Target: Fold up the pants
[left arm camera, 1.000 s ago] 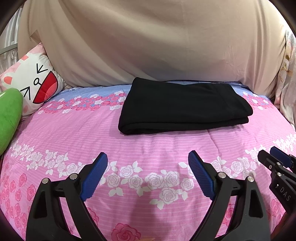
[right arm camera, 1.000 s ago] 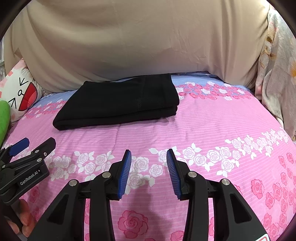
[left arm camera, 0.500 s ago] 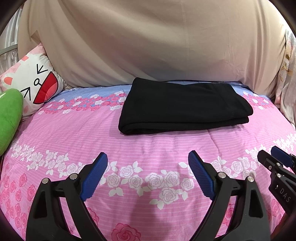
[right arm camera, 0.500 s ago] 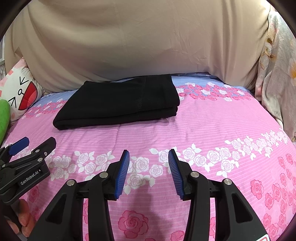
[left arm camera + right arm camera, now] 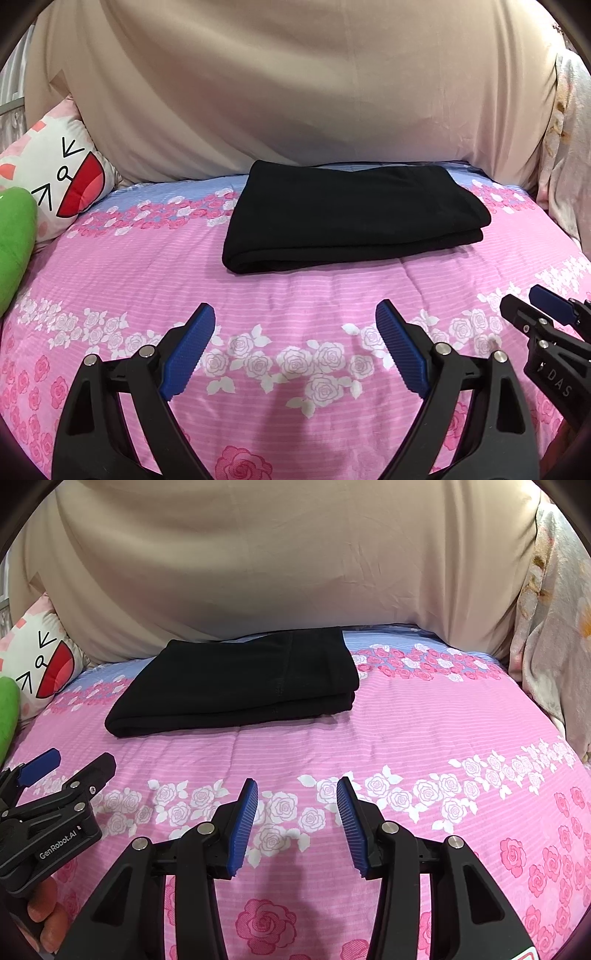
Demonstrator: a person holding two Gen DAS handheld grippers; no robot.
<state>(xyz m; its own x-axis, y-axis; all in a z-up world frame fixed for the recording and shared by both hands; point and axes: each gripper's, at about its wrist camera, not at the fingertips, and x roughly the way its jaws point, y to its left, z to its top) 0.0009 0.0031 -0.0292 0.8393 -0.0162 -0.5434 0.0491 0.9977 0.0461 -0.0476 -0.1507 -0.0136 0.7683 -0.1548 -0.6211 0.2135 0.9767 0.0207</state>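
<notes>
Black pants point(image 5: 351, 214) lie folded into a flat rectangle at the far side of the pink flowered bed; they also show in the right wrist view point(image 5: 240, 683). My left gripper point(image 5: 295, 314) is open and empty, held above the bedspread well short of the pants. My right gripper point(image 5: 297, 788) is open and empty, also short of the pants. Each gripper shows at the edge of the other's view: the right one point(image 5: 532, 306) and the left one point(image 5: 70, 764).
The pink rose bedspread point(image 5: 295, 280) covers the bed. A beige cloth point(image 5: 295, 92) hangs behind the pants. A cat-face pillow point(image 5: 55, 173) and a green cushion point(image 5: 14, 240) lie at the left. Floral bedding point(image 5: 554, 646) is piled at the right.
My right gripper's jaws have opened wider. The left gripper and the pants have not moved.
</notes>
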